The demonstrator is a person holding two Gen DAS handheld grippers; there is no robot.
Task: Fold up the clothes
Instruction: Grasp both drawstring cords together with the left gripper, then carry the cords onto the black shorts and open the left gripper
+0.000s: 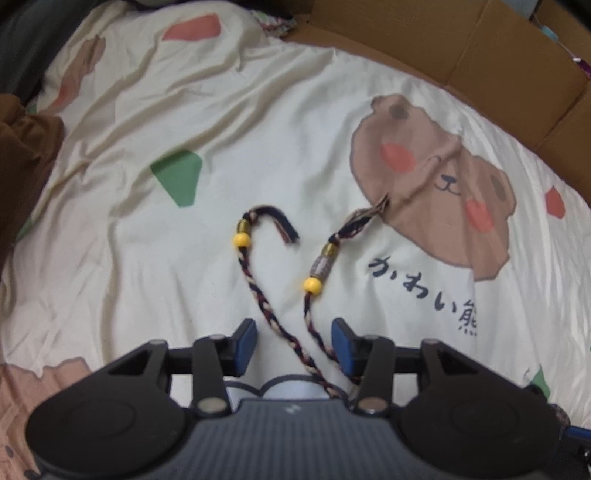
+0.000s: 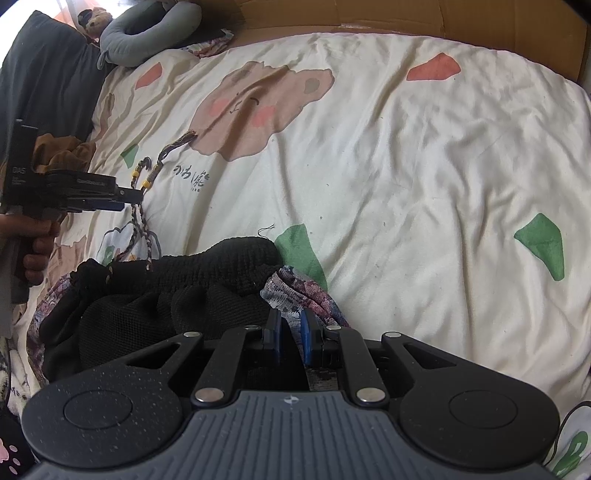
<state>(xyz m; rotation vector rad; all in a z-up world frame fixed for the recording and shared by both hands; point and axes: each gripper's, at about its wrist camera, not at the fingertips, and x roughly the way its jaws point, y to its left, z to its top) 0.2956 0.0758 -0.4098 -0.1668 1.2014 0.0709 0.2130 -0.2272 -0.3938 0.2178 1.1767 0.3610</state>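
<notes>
Two braided drawstring cords with yellow beads lie on the cream bear-print bedsheet. They run back between the blue pads of my left gripper, which stands open, and the pads do not press them. In the right wrist view the cords lead from the left gripper down to a crumpled black knit garment with a floral patterned part. My right gripper is shut on the floral fabric's edge.
A brown garment lies bunched at the sheet's left edge. Cardboard stands along the far side of the bed. A grey curved cushion and a dark pillow lie at the far left. A hand holds the left gripper's grip.
</notes>
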